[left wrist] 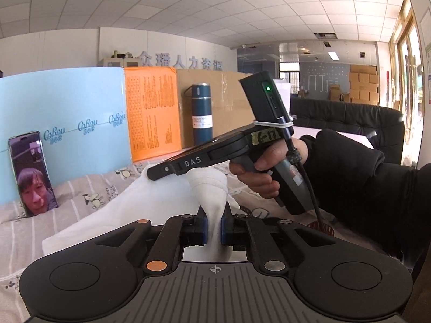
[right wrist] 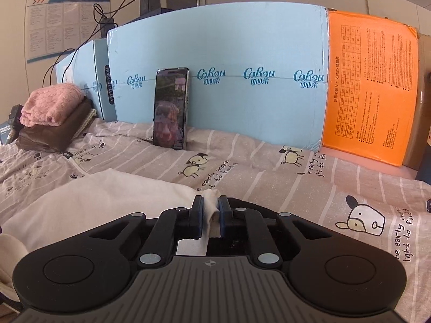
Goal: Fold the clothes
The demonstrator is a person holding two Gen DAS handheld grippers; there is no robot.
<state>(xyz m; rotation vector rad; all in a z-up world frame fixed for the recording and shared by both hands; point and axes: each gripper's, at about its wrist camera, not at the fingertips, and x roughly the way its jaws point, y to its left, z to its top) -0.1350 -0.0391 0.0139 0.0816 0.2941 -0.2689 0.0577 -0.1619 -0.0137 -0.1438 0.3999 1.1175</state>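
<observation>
Striped bed sheet [right wrist: 269, 161] under white garment [right wrist: 94, 196]. Both jaws pinching its edge. Lift evenly, keeping cloth taut between left gripper [left wrist: 214, 222] and right gripper [right wrist: 211, 212].

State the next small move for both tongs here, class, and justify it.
Probably lift both together and carry the edge across. The left tongs and right tongs are each shut on a pinch of the white garment, the rest of which lies flat on the printed bedsheet.
</observation>
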